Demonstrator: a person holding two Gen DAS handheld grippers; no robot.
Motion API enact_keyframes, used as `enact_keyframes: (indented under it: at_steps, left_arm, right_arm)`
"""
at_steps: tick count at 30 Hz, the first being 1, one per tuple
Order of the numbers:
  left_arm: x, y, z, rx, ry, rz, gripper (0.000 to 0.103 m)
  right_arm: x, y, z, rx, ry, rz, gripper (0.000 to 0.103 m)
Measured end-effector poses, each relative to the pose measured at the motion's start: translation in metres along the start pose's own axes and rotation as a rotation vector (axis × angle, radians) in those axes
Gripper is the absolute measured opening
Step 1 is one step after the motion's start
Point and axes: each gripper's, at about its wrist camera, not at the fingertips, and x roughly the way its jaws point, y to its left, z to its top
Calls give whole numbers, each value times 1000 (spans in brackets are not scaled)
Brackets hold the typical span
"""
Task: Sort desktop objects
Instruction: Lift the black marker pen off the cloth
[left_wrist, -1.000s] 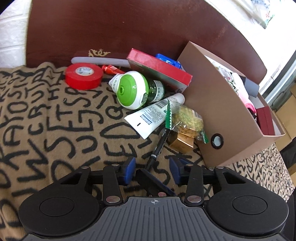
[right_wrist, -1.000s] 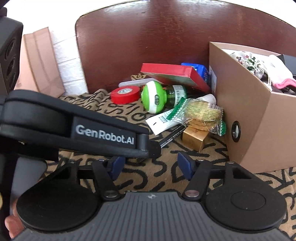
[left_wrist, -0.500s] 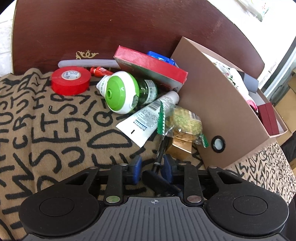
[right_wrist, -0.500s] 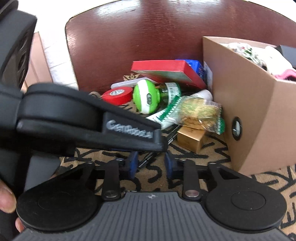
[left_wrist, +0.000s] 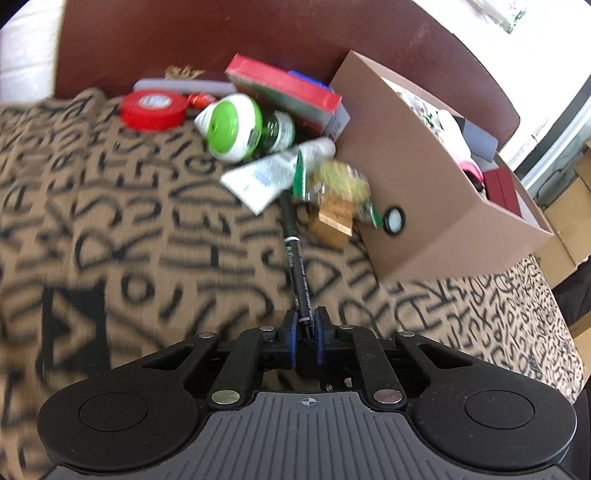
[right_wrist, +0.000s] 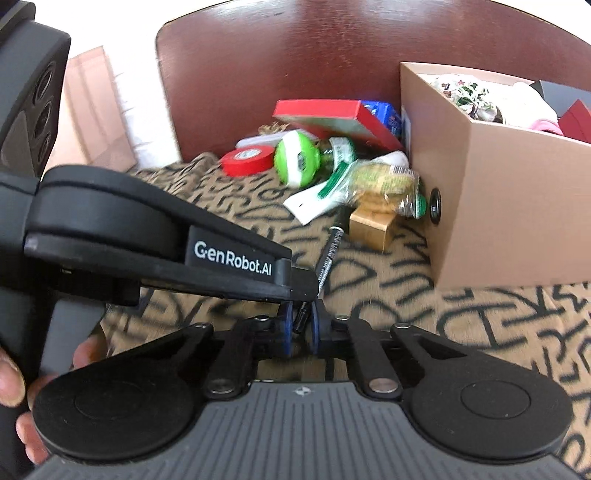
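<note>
My left gripper (left_wrist: 305, 322) is shut on the near end of a black pen (left_wrist: 295, 254), whose far end lies under the white tube (left_wrist: 266, 175) and snack packet (left_wrist: 338, 181). In the right wrist view the pen (right_wrist: 330, 254) runs down to my right gripper (right_wrist: 301, 318), whose jaws stand nearly closed around its near end; the left gripper's body (right_wrist: 155, 240) crosses in front. Behind lie a green-capped bottle (left_wrist: 240, 127), red tape roll (left_wrist: 153, 109), red box (left_wrist: 284, 90) and gold box (left_wrist: 334, 221).
An open cardboard box (left_wrist: 417, 184) holding several items stands at the right on the letter-patterned cloth (left_wrist: 129, 221). A dark wooden headboard (left_wrist: 221, 37) rises behind the pile. The cardboard box also shows in the right wrist view (right_wrist: 498, 206).
The left jaws have closed on the pen and drawn it back out of the pile. The right jaws have narrowed from wide open to nearly closed.
</note>
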Motion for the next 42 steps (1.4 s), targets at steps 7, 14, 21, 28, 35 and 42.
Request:
enact_keyframes:
  at_steps: [7, 14, 21, 28, 35, 42]
  left_arm:
    - [-35, -10, -49, -64, -4, 30, 22]
    - [-58, -21, -82, -114, -13, 38, 23]
    - [-64, -30, -94, -107, -3, 34, 27]
    - [-59, -28, -84, -107, -3, 42, 35]
    - [-48, -23, -69, -113, -7, 49, 38]
    - [-38, -22, -58, -96, 1, 67, 33]
  right_arm:
    - [-37, 13, -29, -66, 51, 49, 10]
    - [-68, 24, -51, -113, 77, 77, 10]
    - [-88, 25, -68, -144, 94, 86, 11]
    - [-88, 27, -70, -147, 79, 72, 18]
    - [-77, 25, -63, -127, 61, 54, 29]
    - [-61, 21, -53, -117, 49, 34, 30]
